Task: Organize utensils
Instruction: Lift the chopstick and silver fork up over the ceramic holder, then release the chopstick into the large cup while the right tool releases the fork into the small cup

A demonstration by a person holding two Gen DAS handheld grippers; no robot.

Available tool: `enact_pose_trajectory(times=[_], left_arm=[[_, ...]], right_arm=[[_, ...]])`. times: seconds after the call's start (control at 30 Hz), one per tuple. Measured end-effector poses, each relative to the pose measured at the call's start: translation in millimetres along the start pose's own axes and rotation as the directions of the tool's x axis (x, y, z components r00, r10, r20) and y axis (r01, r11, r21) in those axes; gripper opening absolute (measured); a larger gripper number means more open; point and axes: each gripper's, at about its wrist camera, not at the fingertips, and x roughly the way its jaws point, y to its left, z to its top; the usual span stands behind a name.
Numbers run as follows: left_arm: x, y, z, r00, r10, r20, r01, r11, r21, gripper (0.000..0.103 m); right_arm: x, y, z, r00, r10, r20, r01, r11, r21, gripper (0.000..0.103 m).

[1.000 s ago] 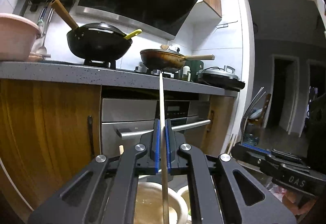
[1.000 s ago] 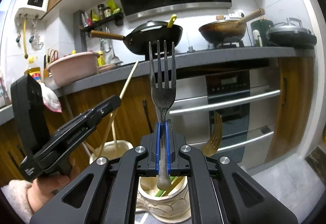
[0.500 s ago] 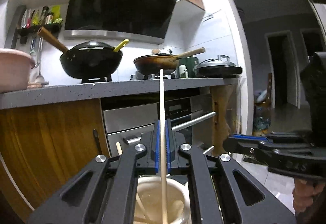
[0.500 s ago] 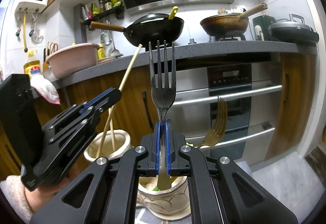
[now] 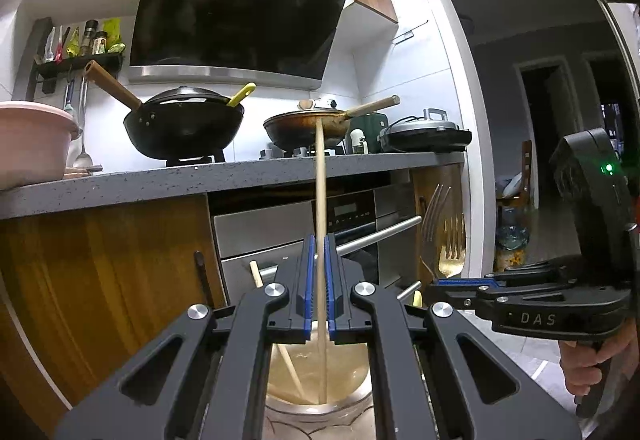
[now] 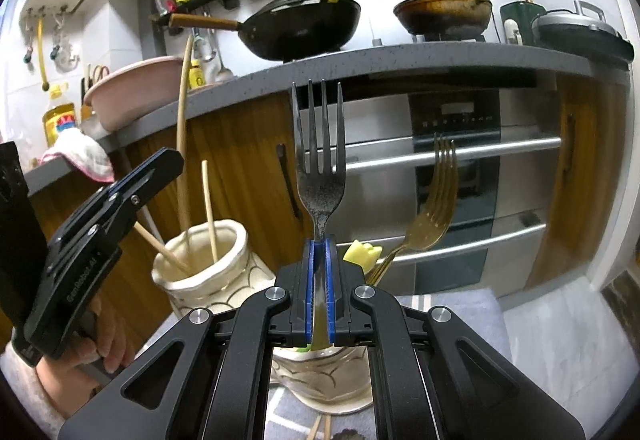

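Observation:
My left gripper (image 5: 319, 288) is shut on a long wooden chopstick (image 5: 320, 200), held upright with its lower end down inside a cream ceramic holder (image 5: 320, 380). That holder (image 6: 204, 260) also holds other chopsticks (image 6: 210, 208). My right gripper (image 6: 319, 292) is shut on a dark metal fork (image 6: 319, 152), tines up, its handle end over a second cream holder (image 6: 320, 380). A gold fork (image 6: 432, 208) and a yellow-green utensil (image 6: 362, 254) stand in that second holder. The held fork and the gold fork (image 5: 452, 240) show at the right in the left wrist view.
Both holders stand on a grey striped mat (image 6: 460, 304) on a low surface in front of wooden cabinets (image 6: 240, 168) and an oven (image 6: 460, 160). A grey counter (image 5: 200, 180) above carries a black wok (image 5: 184, 124), a brown pan (image 5: 308, 124) and a pink basin (image 5: 28, 140).
My left gripper has come lower and closer to the right one, bringing the chopstick's lower end into the left holder. The right gripper with the fork has sunk slightly toward its holder.

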Motion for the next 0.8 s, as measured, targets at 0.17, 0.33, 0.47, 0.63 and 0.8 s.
enact_pose_trajectory(times=[0.17, 0.33, 0.47, 0.63, 0.8], left_arm=[[3, -1, 0, 1.000, 0.011, -0.011, -0.011, 1.000, -0.002, 0.006], [0, -2, 4, 1.000, 0.016, -0.001, -0.016, 1.000, -0.004, 0.014], [0, -2, 4, 1.000, 0.018, -0.001, -0.018, 1.000, -0.011, 0.018], [3, 1, 4, 1.000, 0.023, -0.015, -0.023, 0.999, -0.024, 0.020], [2, 3, 3, 0.999, 0.025, -0.023, -0.025, 0.999, -0.029, 0.022]], right_arm=[[5, -1, -5, 1.000, -0.002, -0.024, 0.002, 1.000, 0.000, 0.006], [12, -3, -8, 0.999, 0.003, -0.042, -0.003, 1.000, 0.010, 0.006], [22, 2, -11, 0.998, -0.001, -0.058, 0.000, 1.000, -0.007, 0.006], [34, 6, -16, 0.997, -0.021, -0.077, 0.018, 0.999, -0.033, 0.006], [39, 6, -17, 0.997, -0.025, -0.074, 0.023, 0.999, -0.036, 0.006]])
